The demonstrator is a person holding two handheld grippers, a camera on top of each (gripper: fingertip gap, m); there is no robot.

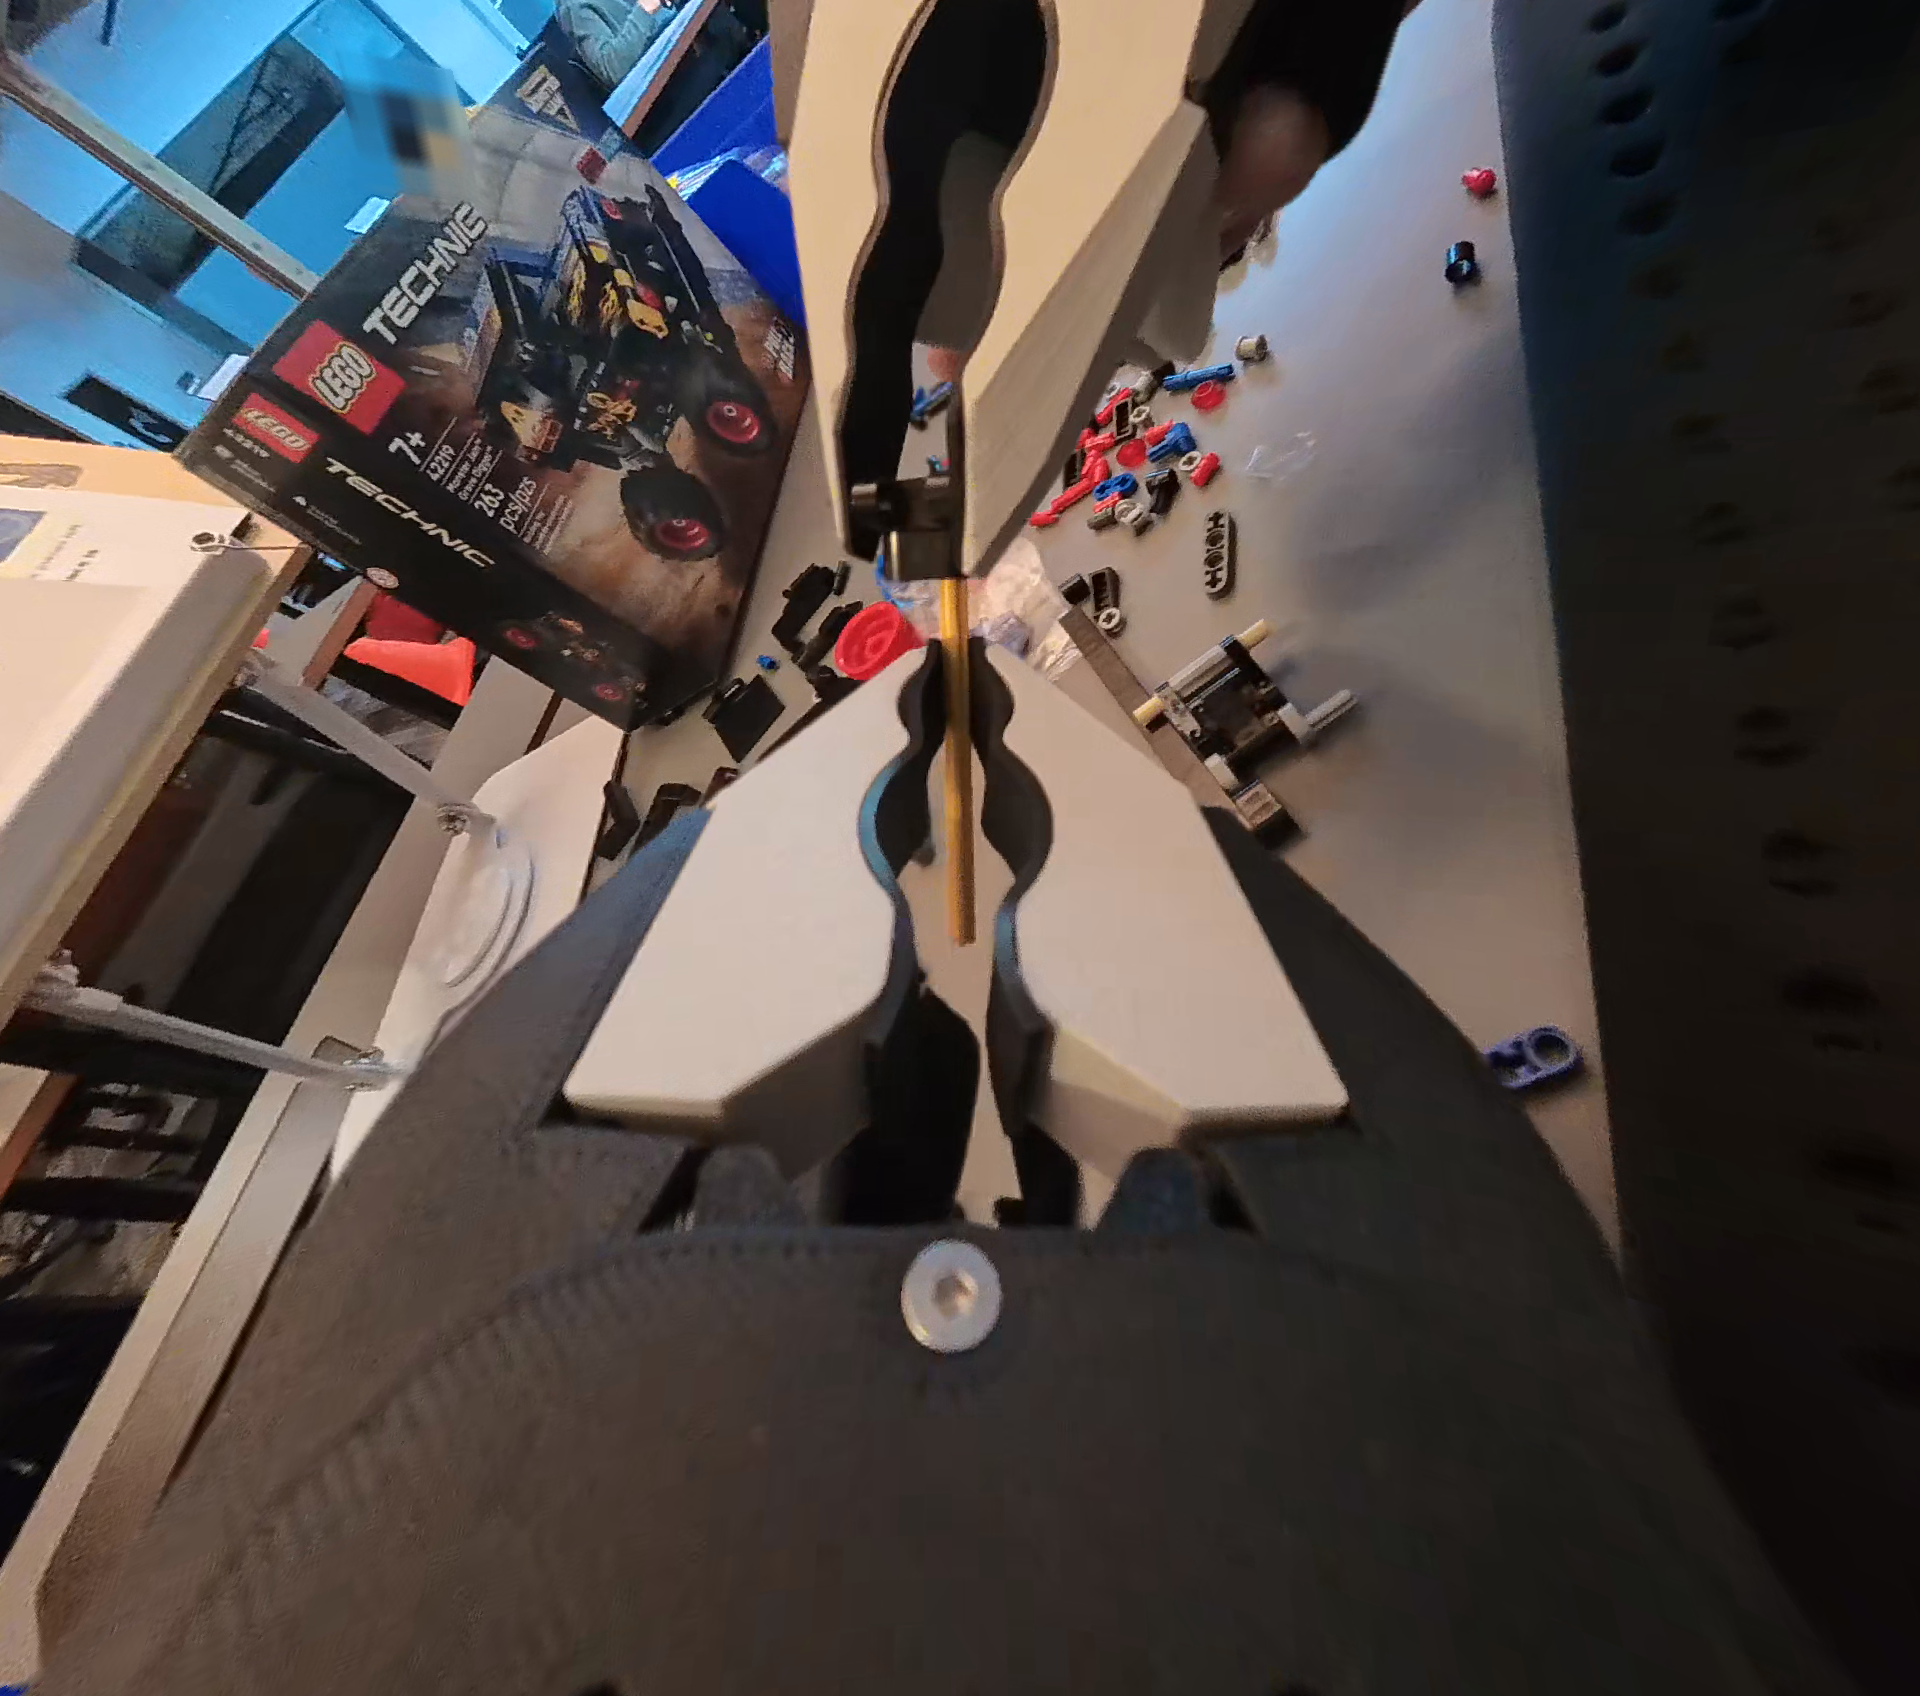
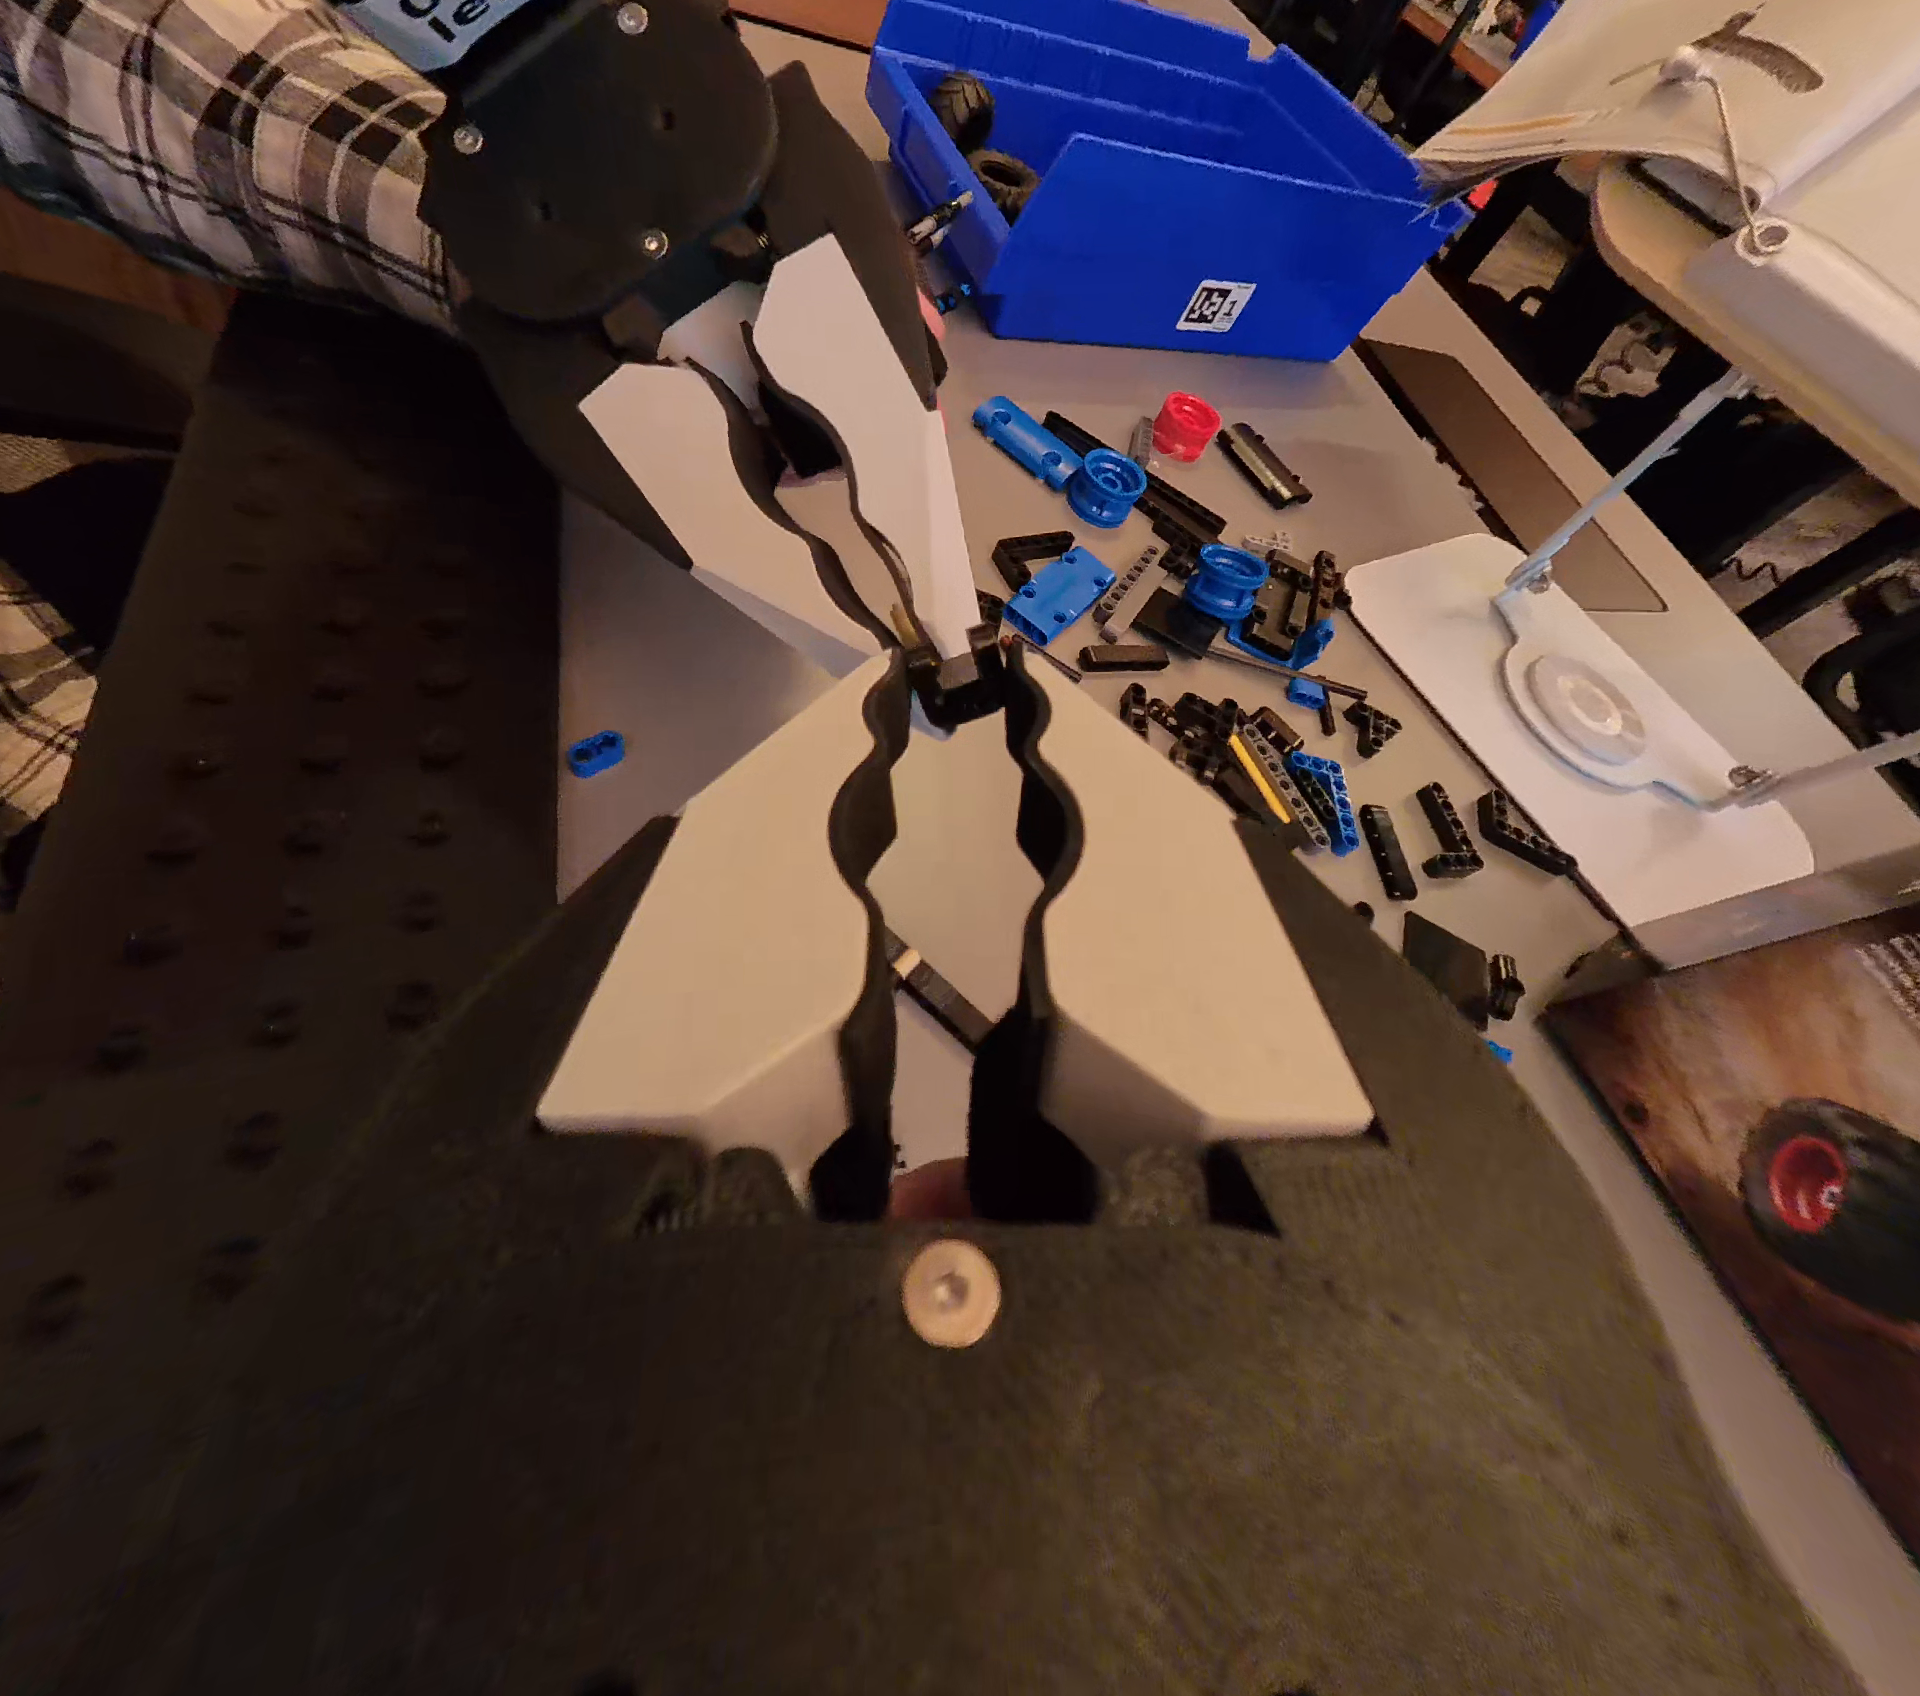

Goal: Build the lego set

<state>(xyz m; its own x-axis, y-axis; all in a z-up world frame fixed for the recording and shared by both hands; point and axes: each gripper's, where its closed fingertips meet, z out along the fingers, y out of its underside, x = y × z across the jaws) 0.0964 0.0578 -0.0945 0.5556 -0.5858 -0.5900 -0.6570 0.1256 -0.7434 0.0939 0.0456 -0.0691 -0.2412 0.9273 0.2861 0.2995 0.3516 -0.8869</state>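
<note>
Both tools meet tip to tip above the grey worktop (image 1: 1382, 441): the left hand-held gripper (image 1: 961, 670) pinches a thin yellow axle (image 1: 958, 753) between its wavy pads, and the right hand-held gripper (image 2: 954, 675) clamps a small black connector (image 2: 951, 680) seated on that axle's far end. Little free room remains between them. Below, loose black, blue and red Lego pieces (image 2: 1226, 670) lie scattered across the middle of the worktop, with a half-built grey and black frame (image 1: 1226, 701) off by itself. A blue bin (image 2: 1153, 192) holding black tyres sits toward the far edge, the set's box (image 1: 520, 441) leans at another edge, and a white lamp base (image 2: 1579, 711) takes up one side. Other cluttered desks fill the room behind.
</note>
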